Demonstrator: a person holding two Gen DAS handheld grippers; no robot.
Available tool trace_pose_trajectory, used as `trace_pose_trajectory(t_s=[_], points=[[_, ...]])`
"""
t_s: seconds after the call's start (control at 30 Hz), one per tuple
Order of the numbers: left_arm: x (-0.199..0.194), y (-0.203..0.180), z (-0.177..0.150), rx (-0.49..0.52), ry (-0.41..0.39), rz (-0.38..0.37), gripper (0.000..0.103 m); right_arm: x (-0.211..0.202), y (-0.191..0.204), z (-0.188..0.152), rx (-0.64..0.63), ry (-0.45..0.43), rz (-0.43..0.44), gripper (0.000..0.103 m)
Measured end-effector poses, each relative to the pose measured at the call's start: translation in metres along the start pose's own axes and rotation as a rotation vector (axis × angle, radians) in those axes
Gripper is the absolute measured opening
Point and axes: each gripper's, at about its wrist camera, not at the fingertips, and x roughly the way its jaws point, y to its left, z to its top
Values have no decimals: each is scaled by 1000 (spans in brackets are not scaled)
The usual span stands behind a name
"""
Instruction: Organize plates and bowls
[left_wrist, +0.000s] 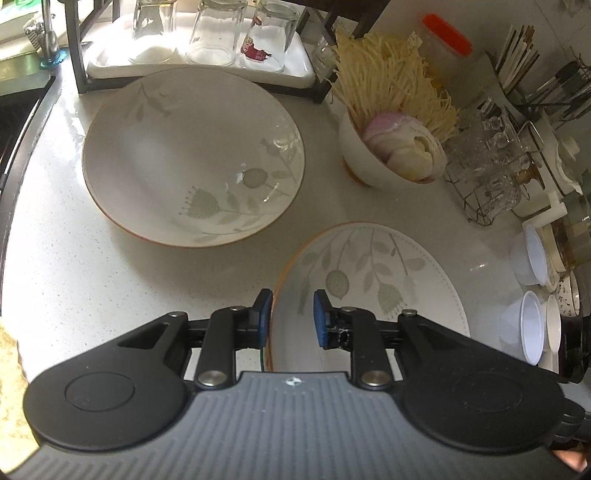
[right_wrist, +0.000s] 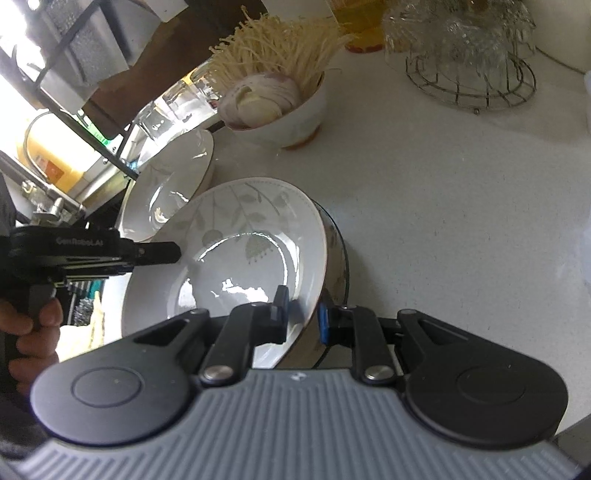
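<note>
You had both sets of tongs at the same leaf-patterned plate (right_wrist: 236, 258), which sat low in the centre of the right wrist view, apparently resting on a darker dish beneath it. The right tongs (right_wrist: 303, 314) straddled its near rim, one pad inside and one outside, with a sliver of gap showing, so I judged them loose, not clamped. The left tongs (left_wrist: 291, 317) stood likewise astride the opposite rim, jaws apart and not pressing.

To do this step well, you needed the plate fully settled before drawing both tongs straight back off the rim; a sideways pull would have tipped or slid it.

The large bowl (left_wrist: 192, 155) lay at centre left of the left wrist view, well apart from the plate. A small bowl of mushrooms and onion (left_wrist: 391, 147) stood upper right, with a wire basket of glassware (left_wrist: 487, 170) just beyond it; both crowded any sweep that way across the worktop (left_wrist: 92, 280).
</note>
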Motion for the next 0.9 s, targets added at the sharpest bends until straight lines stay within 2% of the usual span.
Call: trace_pose_trajectory(t_s=[0.3,0.5,0.6,0.9], points=[[3,-5,-1,45,5,23,26,4,-3,1,17,13,-3,21],[5,4,2,5,12,16,27,10,-7,0,72,31,16,20],[3,1,2,35,13,16,27,10,-9,0,99,23,17,20],[-16,-10,-1,62,-28,17,27,-2,-3,1,95,-3,-49,20]])
